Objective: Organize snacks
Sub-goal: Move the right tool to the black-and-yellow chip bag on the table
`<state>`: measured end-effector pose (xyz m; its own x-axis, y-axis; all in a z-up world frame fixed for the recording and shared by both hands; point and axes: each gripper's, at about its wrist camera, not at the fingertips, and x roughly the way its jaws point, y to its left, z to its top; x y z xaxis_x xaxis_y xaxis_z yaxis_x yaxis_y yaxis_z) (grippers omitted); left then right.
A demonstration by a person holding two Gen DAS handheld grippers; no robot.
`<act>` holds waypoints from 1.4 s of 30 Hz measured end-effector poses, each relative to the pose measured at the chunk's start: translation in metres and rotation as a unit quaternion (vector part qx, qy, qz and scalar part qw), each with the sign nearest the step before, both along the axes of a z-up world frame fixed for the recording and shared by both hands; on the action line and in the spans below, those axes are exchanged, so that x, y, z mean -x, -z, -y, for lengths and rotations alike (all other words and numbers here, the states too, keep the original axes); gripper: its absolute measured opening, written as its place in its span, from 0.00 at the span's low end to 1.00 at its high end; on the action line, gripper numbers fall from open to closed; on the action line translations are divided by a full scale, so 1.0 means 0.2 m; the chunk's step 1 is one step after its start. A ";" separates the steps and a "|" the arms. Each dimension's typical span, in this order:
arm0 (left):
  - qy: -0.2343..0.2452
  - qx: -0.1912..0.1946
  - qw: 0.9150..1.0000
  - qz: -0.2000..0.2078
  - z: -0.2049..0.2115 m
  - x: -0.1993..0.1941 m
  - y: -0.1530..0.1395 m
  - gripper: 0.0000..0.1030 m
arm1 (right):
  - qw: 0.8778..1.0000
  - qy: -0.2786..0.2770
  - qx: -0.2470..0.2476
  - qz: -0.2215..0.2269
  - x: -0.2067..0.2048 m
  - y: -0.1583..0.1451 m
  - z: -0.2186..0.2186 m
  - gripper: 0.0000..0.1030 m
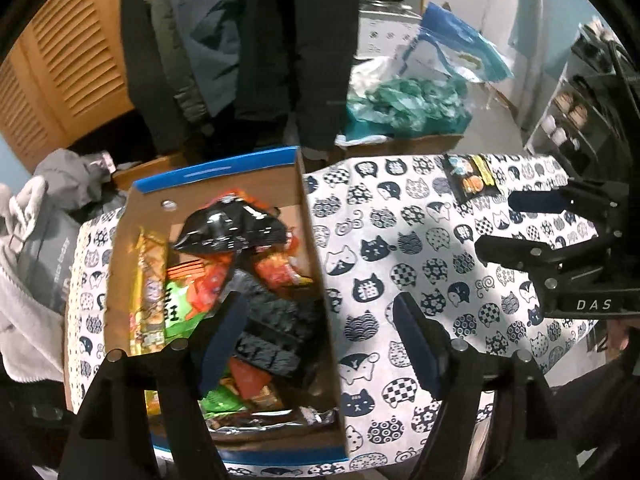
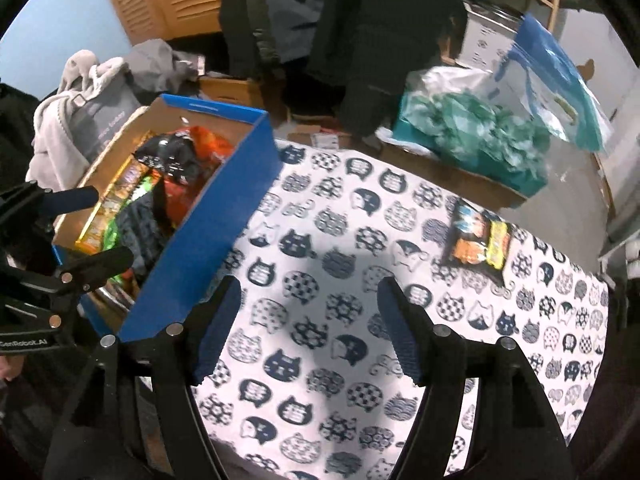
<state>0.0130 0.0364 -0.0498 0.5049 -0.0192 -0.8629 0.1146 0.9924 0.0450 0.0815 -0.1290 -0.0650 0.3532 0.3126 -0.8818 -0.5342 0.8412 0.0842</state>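
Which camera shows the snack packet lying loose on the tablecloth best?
The right wrist view: the snack packet is larger and closer there, its orange and yellow print visible. In the left wrist view it is smaller, near the table's far edge.

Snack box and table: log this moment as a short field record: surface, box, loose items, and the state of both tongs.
surface: table under a cat-print cloth
box: blue cardboard box, open top, at the cloth's left end, filled with mixed snack packets
loose item: one dark snack packet lying flat on the cloth, apart from the box
left tongs: open, empty, over the box's right wall
right tongs: open, empty, over bare cloth
background: teal bags on the floor beyond the table
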 end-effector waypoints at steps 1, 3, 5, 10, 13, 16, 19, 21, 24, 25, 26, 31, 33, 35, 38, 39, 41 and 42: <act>0.004 -0.003 1.000 -0.002 0.02 -0.01 0.01 0.75 | 1.000 0.003 0.001 -0.001 0.00 0.01 0.02 0.68; 0.012 -0.009 1.000 -0.006 0.07 -0.02 0.01 0.75 | 1.000 0.008 0.002 -0.004 -0.02 0.02 0.07 0.68; 0.018 -0.015 1.000 -0.007 0.11 -0.03 0.02 0.75 | 1.000 0.018 0.004 -0.006 -0.04 0.04 0.13 0.68; 0.028 -0.025 0.999 -0.011 0.20 -0.08 0.03 0.78 | 0.999 0.032 0.008 -0.013 -0.09 0.06 0.25 0.68; 0.028 -0.022 0.999 -0.022 0.24 -0.13 0.05 0.78 | 0.999 0.024 0.027 -0.018 -0.13 0.08 0.31 0.68; 0.031 -0.012 0.999 -0.032 0.28 -0.18 0.07 0.78 | 0.999 0.015 0.035 -0.027 -0.21 0.11 0.39 0.68; 0.030 -0.016 0.999 -0.037 0.33 -0.27 0.11 0.78 | 0.998 0.008 0.046 -0.038 -0.31 0.16 0.45 0.68; 0.030 -0.018 0.999 -0.042 0.35 -0.32 0.14 0.78 | 0.998 0.007 0.052 -0.041 -0.39 0.19 0.49 0.68; 0.021 -0.019 0.998 -0.053 0.37 -0.43 0.20 0.78 | 0.997 0.004 0.056 -0.045 -0.50 0.25 0.52 0.68; 0.019 -0.016 0.998 -0.054 0.37 -0.46 0.21 0.78 | 0.997 0.001 0.058 -0.045 -0.54 0.27 0.52 0.68; 0.015 -0.009 0.998 -0.057 0.37 -0.50 0.23 0.78 | 0.997 -0.002 0.059 -0.045 -0.58 0.29 0.52 0.68; 0.009 0.005 0.998 -0.062 0.39 -0.66 0.29 0.78 | 0.998 -0.005 0.049 -0.037 -0.74 0.35 0.55 0.68; 0.012 0.001 0.998 -0.060 0.40 -0.69 0.30 0.78 | 0.999 0.004 0.033 -0.038 -0.80 0.36 0.57 0.68; 0.011 -0.007 0.998 -0.061 0.40 -0.74 0.32 0.78 | 0.999 0.009 0.022 -0.037 -0.86 0.37 0.57 0.68; 0.014 0.003 0.998 -0.062 0.41 -0.80 0.34 0.78 | 0.999 0.011 0.015 -0.037 -0.93 0.39 0.57 0.68; 0.017 0.002 0.998 -0.060 0.41 -0.81 0.34 0.78 | 0.999 0.016 0.011 -0.040 -0.95 0.40 0.57 0.68; 0.026 -0.007 0.998 -0.055 0.41 -0.81 0.36 0.78 | 0.999 0.018 0.006 -0.045 -0.98 0.43 0.57 0.68; 0.030 -0.009 0.998 -0.056 0.41 -0.81 0.37 0.78 | 0.999 0.017 0.008 -0.044 -0.98 0.45 0.57 0.68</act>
